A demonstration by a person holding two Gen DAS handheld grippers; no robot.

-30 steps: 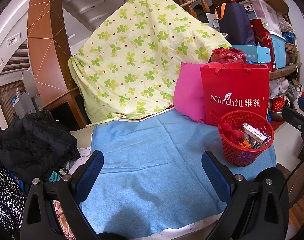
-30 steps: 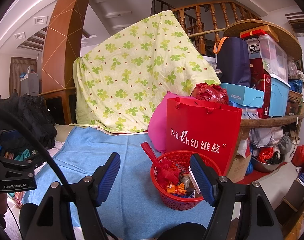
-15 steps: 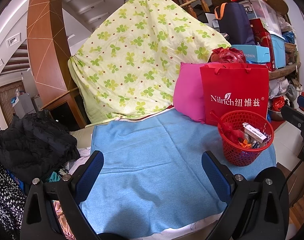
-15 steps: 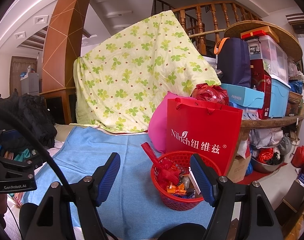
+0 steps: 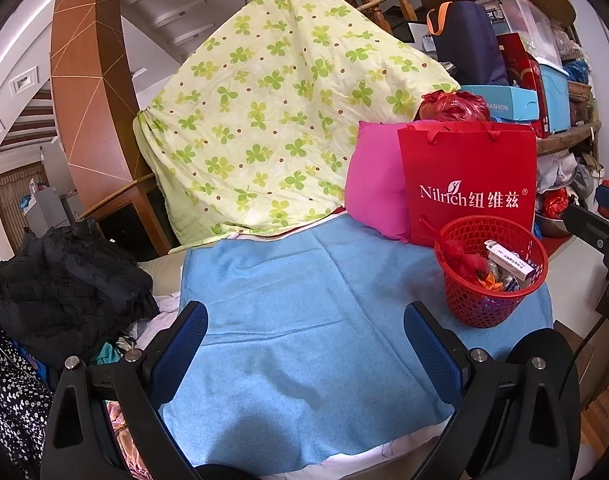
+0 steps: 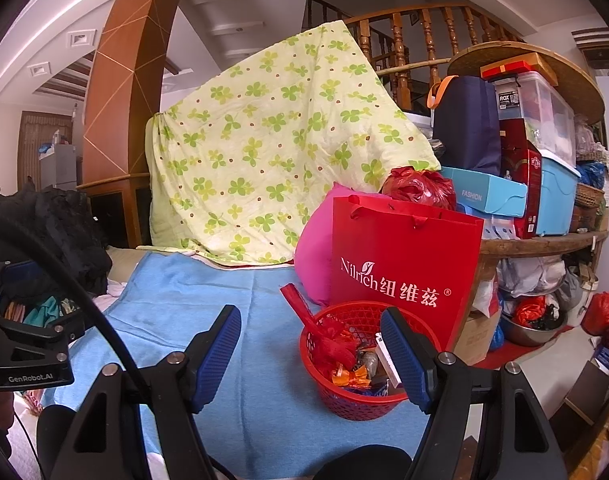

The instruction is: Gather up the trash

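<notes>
A red mesh basket (image 5: pixel 492 304) stands on the right side of the blue cloth (image 5: pixel 304 312). It holds several pieces of trash: a red net bag, a white carton (image 5: pixel 510 263) and orange wrappers (image 6: pixel 350 374). In the right wrist view the basket (image 6: pixel 356 400) sits just ahead of my right gripper (image 6: pixel 312 354), partly behind its right finger. My right gripper is open and empty. My left gripper (image 5: pixel 306 344) is open and empty over the bare cloth, left of the basket.
A red paper bag (image 5: pixel 470 184) and a pink cushion (image 5: pixel 374 188) stand behind the basket. A green-patterned quilt (image 5: pixel 272 120) rises at the back. Black clothes (image 5: pixel 64 280) pile at the left. Cluttered shelves (image 6: pixel 544 184) stand at the right.
</notes>
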